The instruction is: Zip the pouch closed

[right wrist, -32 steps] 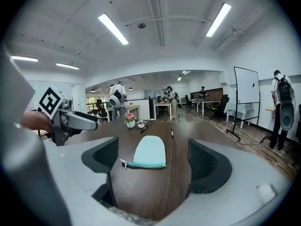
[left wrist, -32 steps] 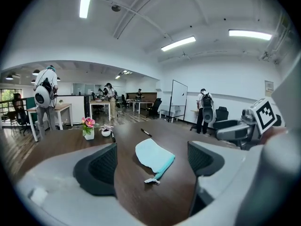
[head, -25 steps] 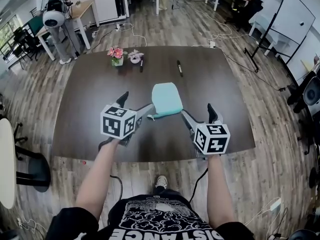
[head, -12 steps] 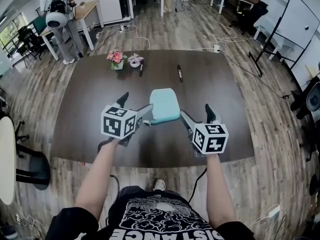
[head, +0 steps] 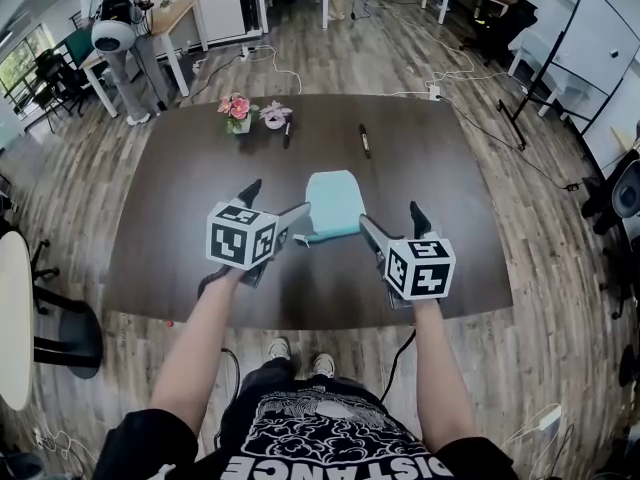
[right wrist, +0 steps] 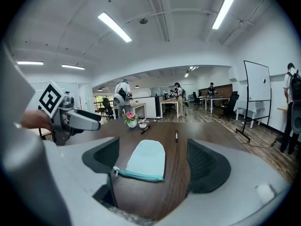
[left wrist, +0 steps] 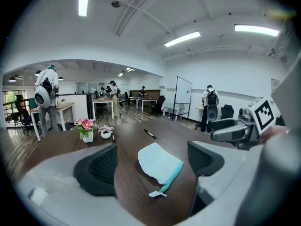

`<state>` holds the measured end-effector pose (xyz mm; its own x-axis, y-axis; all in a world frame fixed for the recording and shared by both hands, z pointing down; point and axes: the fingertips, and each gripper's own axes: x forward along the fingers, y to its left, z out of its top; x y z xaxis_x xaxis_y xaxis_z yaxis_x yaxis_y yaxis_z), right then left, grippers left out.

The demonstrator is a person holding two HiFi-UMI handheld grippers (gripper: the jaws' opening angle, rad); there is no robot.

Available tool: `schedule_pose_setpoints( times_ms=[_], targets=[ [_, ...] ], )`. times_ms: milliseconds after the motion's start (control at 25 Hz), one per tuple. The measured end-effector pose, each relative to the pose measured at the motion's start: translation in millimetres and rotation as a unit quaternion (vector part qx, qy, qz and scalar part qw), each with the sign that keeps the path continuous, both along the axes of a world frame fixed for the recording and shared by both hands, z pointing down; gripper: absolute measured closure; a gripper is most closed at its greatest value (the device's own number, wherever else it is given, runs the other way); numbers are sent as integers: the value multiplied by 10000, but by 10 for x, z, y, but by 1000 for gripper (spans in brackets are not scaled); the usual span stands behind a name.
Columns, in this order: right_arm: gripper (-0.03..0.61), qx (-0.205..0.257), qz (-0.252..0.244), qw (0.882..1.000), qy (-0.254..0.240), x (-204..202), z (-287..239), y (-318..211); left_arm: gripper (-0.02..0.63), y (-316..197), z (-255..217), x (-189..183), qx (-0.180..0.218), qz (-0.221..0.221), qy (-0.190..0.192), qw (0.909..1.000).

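Black printed T-shirt (head: 312,436), black-and-white marker cubes (head: 240,236)

In the head view the marker cubes of the left gripper (head: 273,201) and right gripper (head: 392,218) mostly cover the hands holding them. The bottom edge cuts off the print on the shirt (head: 320,436). The zip of the pouch (head: 334,203) is too small there to judge. The right gripper view shows its teal band, but not whether the teeth fully meet. The dark pen (head: 364,140), upper centre, is too small to tell from a marker.
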<state>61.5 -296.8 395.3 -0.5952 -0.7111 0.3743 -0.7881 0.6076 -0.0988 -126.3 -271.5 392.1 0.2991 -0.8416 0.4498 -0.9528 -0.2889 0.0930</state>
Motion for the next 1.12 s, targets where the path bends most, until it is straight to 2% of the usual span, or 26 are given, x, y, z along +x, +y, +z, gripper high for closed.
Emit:
schedule_pose_setpoints(
  times_ms=[320,560,840,1120],
  targets=[
    [143,-55,120,9998,114,-193,70,16,140,-81,86,-102,-183,405,-118,9989],
    [148,-195,295,9993,123,-341,189,65,140,-92,281,-104,-420,998,-367,9934],
    [175,-318,524,9980,120,-552,330,160,140,-49,628,-52,-809,1843,-833,9760],
    [179,-471,761,9958,198,-664,485,249,140,-10,960,82,-1051,2657,-1162,9512]
  ],
)
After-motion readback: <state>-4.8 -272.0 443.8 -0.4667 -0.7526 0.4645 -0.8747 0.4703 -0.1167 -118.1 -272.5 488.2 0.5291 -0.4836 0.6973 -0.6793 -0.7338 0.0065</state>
